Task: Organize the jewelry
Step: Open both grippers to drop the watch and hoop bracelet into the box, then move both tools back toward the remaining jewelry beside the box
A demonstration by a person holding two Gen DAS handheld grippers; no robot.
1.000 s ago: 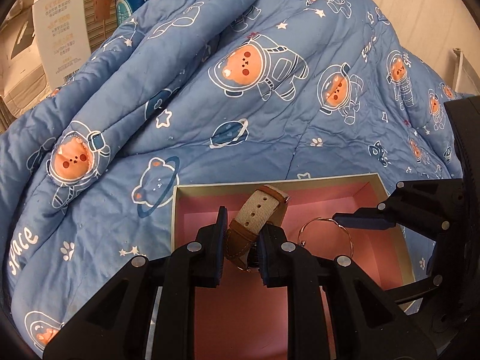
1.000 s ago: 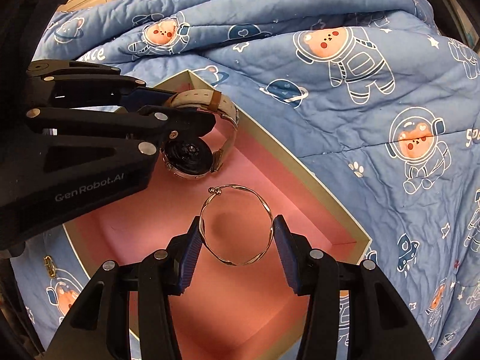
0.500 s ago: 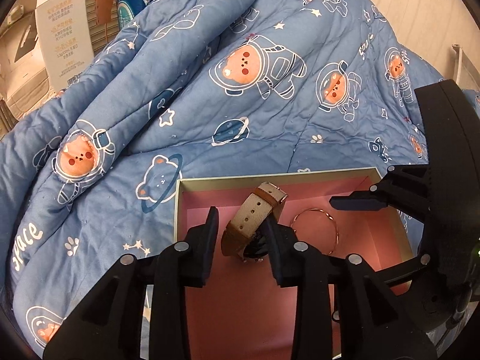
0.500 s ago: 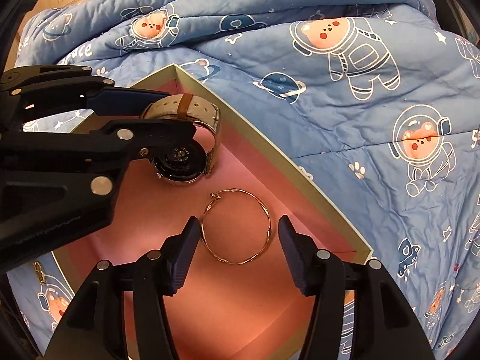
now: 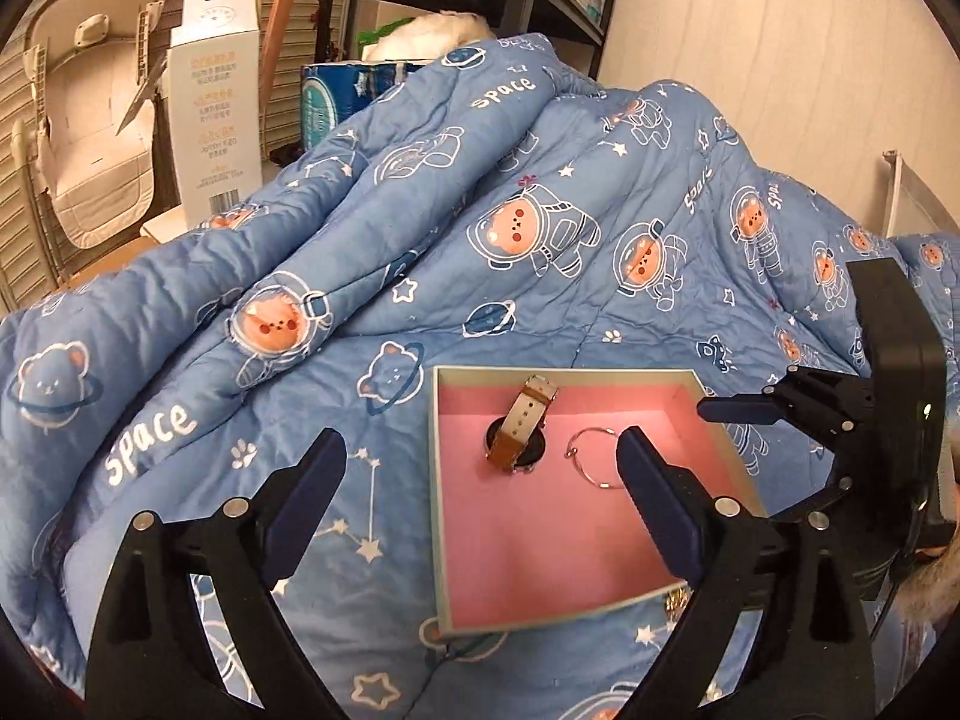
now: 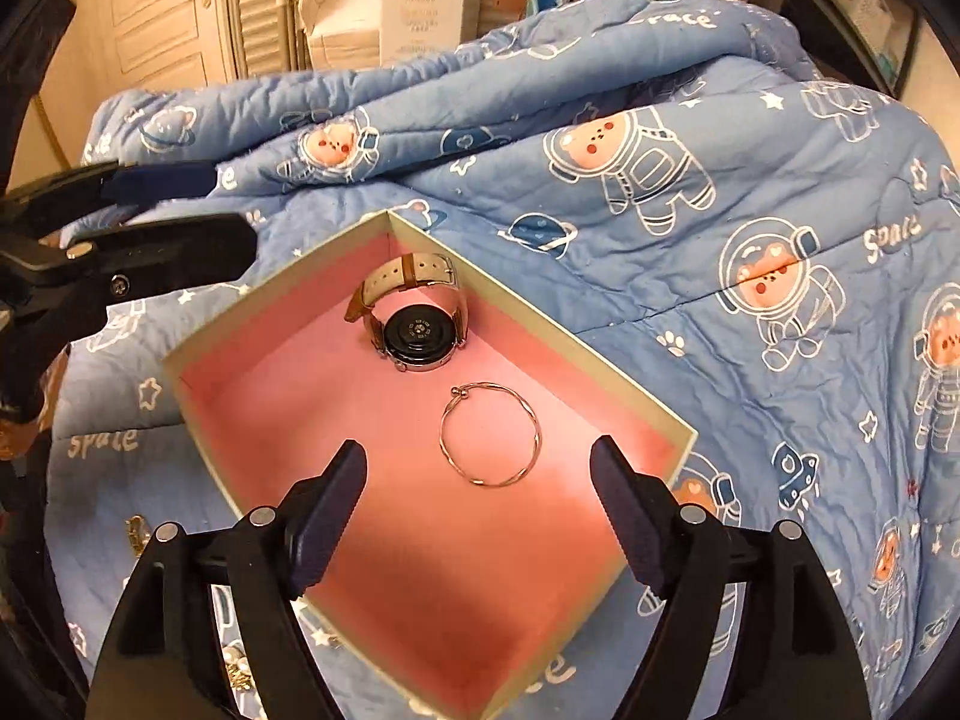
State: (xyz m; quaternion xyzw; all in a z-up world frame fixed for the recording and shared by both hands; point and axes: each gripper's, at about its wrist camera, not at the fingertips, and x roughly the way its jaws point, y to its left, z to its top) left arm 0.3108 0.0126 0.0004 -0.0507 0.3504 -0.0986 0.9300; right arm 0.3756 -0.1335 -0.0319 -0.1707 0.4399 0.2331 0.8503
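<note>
Jewelry in the pink-lined box (image 6: 630, 396) consists of a watch (image 6: 420, 324) lying dial-down in the upper corner, its tan-and-white strap arched above the case, and a thin wire bangle (image 6: 491, 435) lying flat at frame centre, near the watch but apart from it. Loose gold pieces (image 6: 137, 531) lie on the blue quilt (image 6: 750, 192) at lower left of the right wrist view, outside the box.

Risks, as judged:
- The box rests on soft, uneven bedding; a push on its rim could tip it and spill the contents.
- The small gold pieces could slip into quilt folds when grasped.
- The thin bangle could bend if squeezed hard.

Right tongs (image 6: 480, 504) are spread wide and empty above the box. Left tongs (image 5: 480, 480) are likewise spread and empty.
</note>
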